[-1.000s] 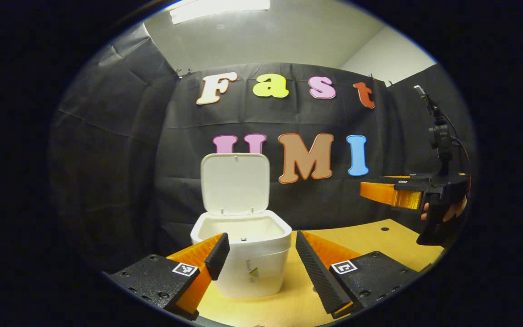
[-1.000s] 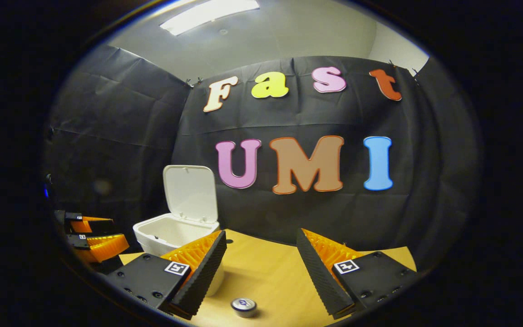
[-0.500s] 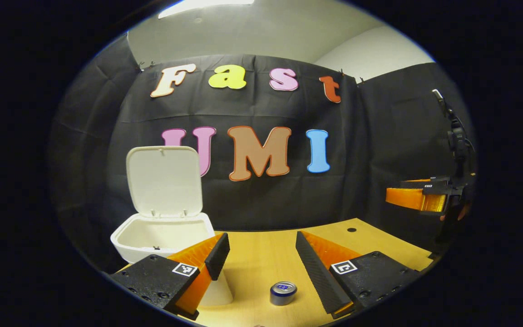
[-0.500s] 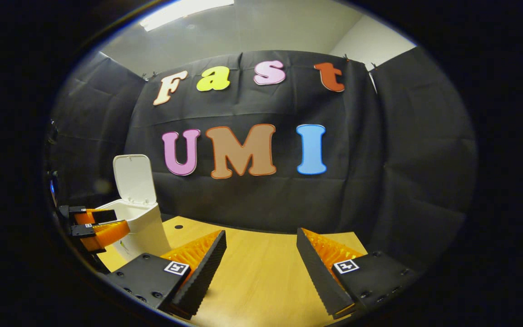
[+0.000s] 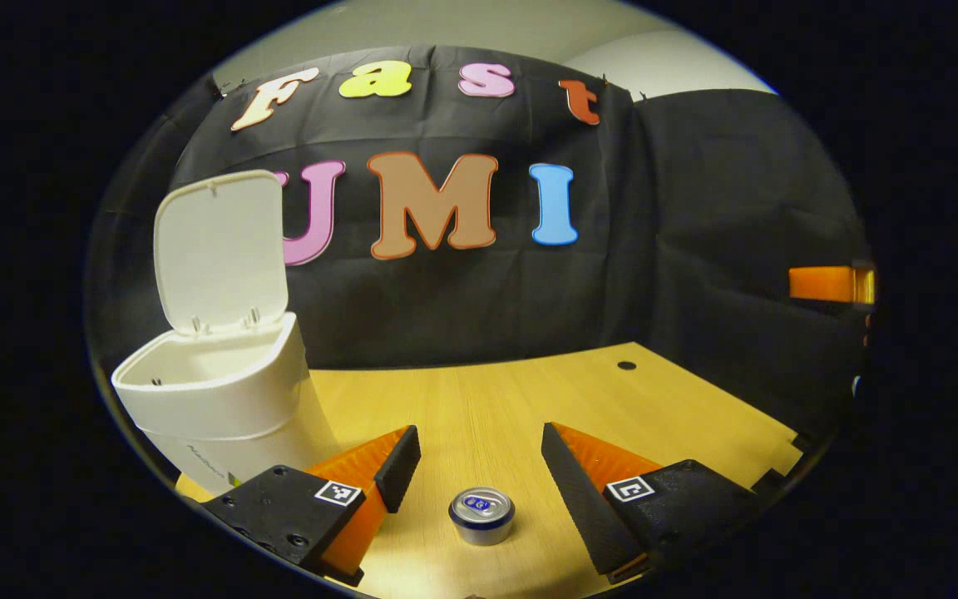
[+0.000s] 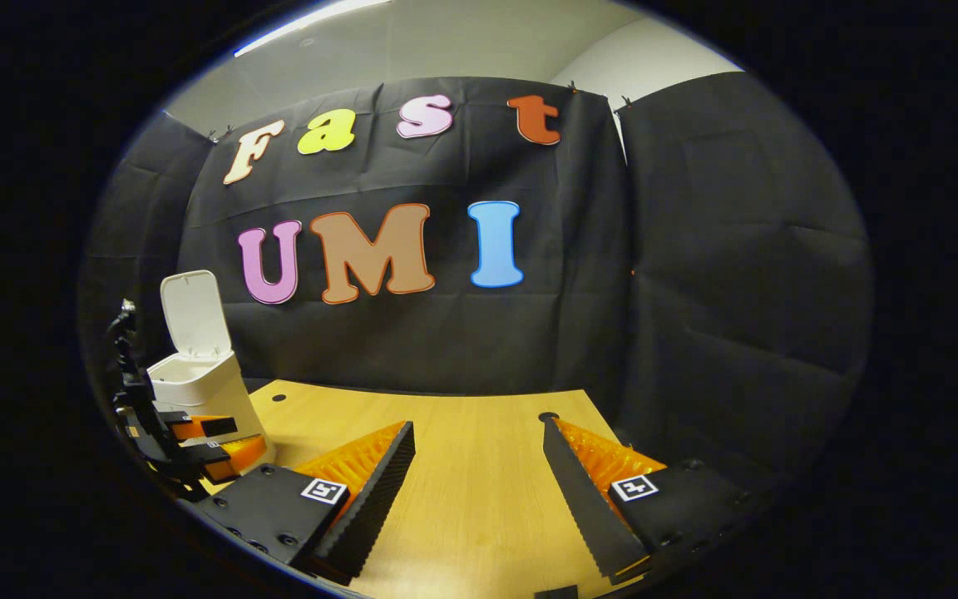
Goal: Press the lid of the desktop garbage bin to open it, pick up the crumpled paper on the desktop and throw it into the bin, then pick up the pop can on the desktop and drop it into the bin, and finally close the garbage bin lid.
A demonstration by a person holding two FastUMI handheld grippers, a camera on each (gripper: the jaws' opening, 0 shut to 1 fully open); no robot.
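Between the fingers of the left tongs point(image 5: 473, 472), at the bottom of the left gripper view, the pop can point(image 5: 481, 516) stands upright on the wooden surface point(image 5: 529, 399). The jaws are spread wide and empty; neither finger touches the can, which sits just ahead of the gap, top face up. The tongs hang above the surface, apart from it.

To the left of these tongs stands the white garbage bin point(image 5: 221, 399), resting on the surface with its lid point(image 5: 219, 251) raised upright on the rear hinge. The mouth of the bin is open; its contents cannot be made out from this angle. The can and the bin are near each other but clearly apart.

In the right gripper view, the right tongs point(image 6: 477, 474) are likewise spread wide, holding nothing, above a bare stretch of the same surface. A small dark hole point(image 6: 548, 416) in the board lies just beyond the right-hand finger. At the far left of that view the bin and its raised lid appear again, with the left tongs in front of them. At the right edge of the left gripper view, part of the right tongs juts in, well apart from the can.
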